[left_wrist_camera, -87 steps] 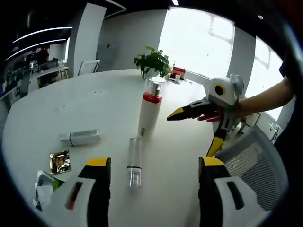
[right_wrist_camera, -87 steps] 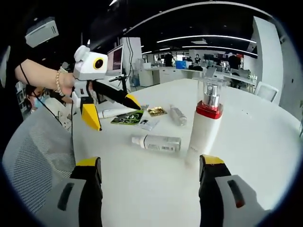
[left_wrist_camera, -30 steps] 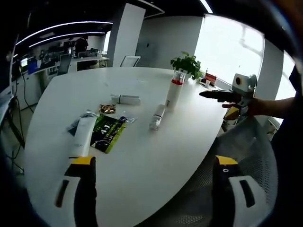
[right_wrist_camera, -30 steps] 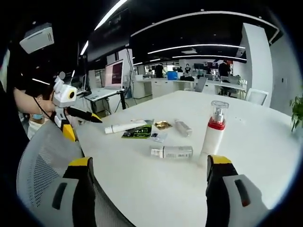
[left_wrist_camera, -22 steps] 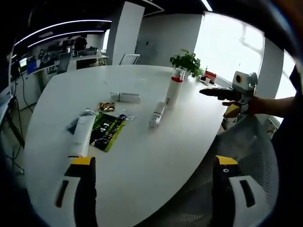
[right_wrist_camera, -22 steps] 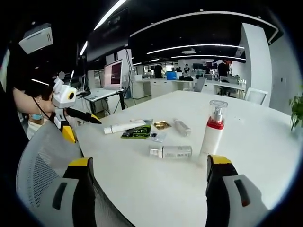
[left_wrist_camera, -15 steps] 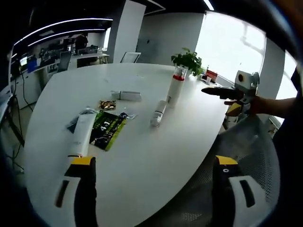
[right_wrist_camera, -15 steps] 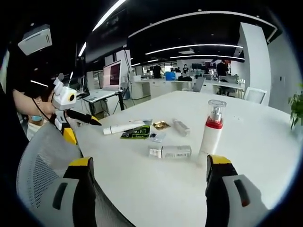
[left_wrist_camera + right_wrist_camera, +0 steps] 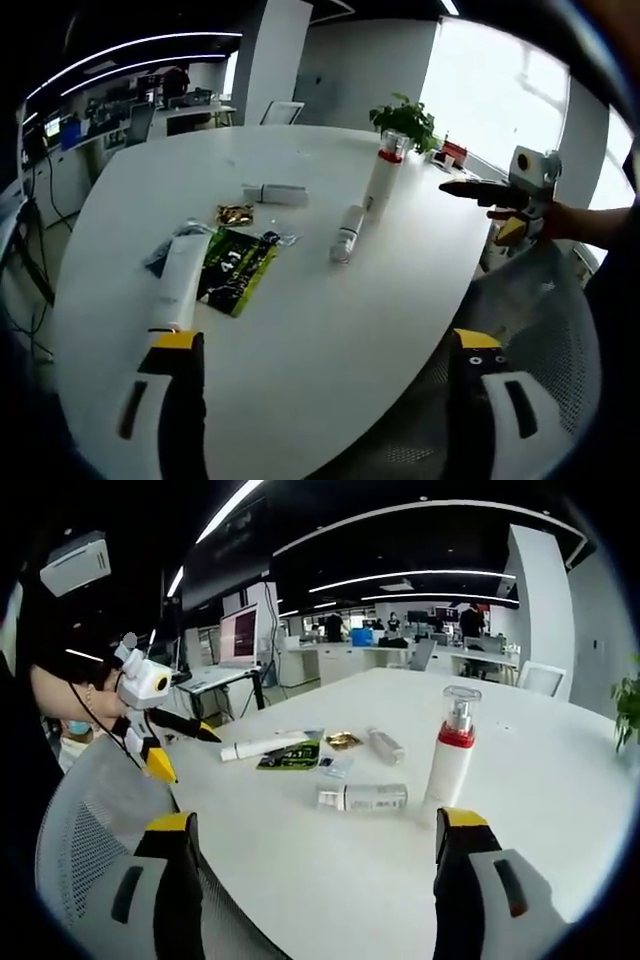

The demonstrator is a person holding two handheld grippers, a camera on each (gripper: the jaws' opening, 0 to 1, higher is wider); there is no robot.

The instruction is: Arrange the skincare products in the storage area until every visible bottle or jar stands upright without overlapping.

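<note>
My left gripper (image 9: 318, 400) jaws spread wide, gripping nothing, off table edge. My right gripper (image 9: 318, 875) same: jaws parted, bare. Outward: pump bottle (image 9: 452, 755) upright at my right's 1 o'clock. Clear bottle (image 9: 362, 798) lies flat just beside it, at 12 from right fingers, long axis crosswise to them. Frosted bottle (image 9: 348, 232) also flat. White tube (image 9: 176, 283) flat at left's 11, resting against green sachet (image 9: 232, 272). Right looks nearer clear bottle; I judge that next.
</note>
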